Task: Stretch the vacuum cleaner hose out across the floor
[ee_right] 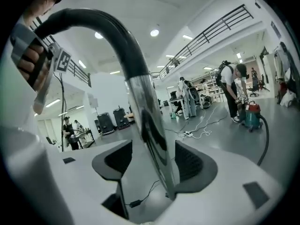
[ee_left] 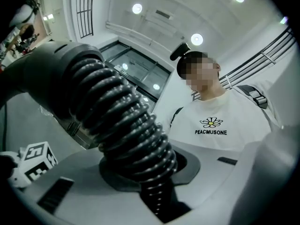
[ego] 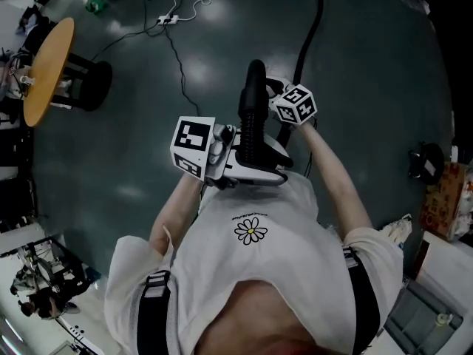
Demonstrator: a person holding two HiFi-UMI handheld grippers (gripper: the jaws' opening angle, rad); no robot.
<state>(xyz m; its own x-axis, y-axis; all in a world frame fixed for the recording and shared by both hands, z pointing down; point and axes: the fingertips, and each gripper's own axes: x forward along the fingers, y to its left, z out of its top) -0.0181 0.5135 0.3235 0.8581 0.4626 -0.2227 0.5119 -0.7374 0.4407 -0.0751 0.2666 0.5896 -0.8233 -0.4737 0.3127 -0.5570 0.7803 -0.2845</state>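
Risk: slip | L tongs (ee_left: 150,184) clamped on ribbed hose (ee_left: 122,121), up at my chest | R tongs (ee_right: 154,165) open round chrome tube (ee_right: 143,107), no pinch yet, so pulling now cd lose it | power strip (ego: 168,19) on floor may snag

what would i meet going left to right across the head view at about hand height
round wooden table → left marker cube → black ribbed hose → right marker cube → cardboard box
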